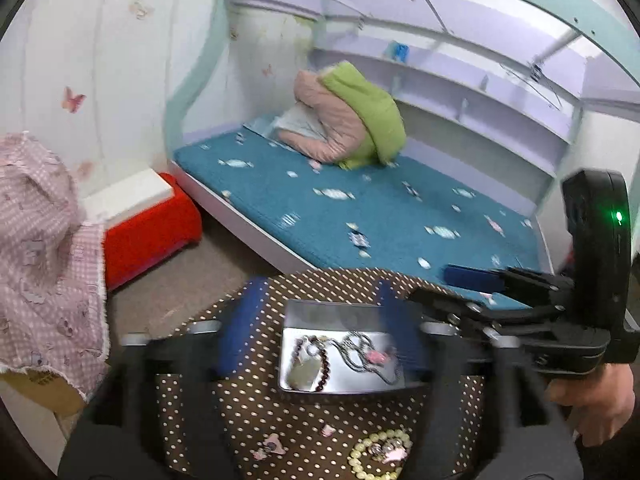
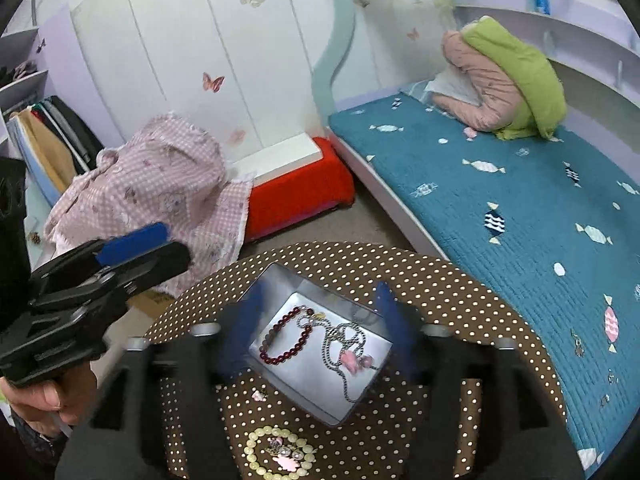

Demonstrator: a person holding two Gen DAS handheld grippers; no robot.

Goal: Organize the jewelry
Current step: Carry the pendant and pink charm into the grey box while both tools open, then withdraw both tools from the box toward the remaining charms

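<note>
Silvery metal, the rectangular tin [image 2: 320,356] sits between my right gripper's [image 2: 316,320] 2 blue pads, both released and clear of its walls. In my left view the same tin [image 1: 340,356] lies between the left gripper's [image 1: 316,328] spread pads, also untouched. Inside I see a dark red bead bracelet [image 2: 282,340] at 9 o'clock, a looped silver chain [image 2: 344,344] and a pink charm [image 2: 350,360] toward 3 o'clock. Below the tin, at 6 o'clock, a pale yellow bead bracelet [image 2: 278,454] rings a few small pink trinkets [image 2: 286,456] on the brown polka-dot tablecloth [image 2: 460,292]. Another small pink piece [image 2: 258,395] lies just off the tin's near corner.
</note>
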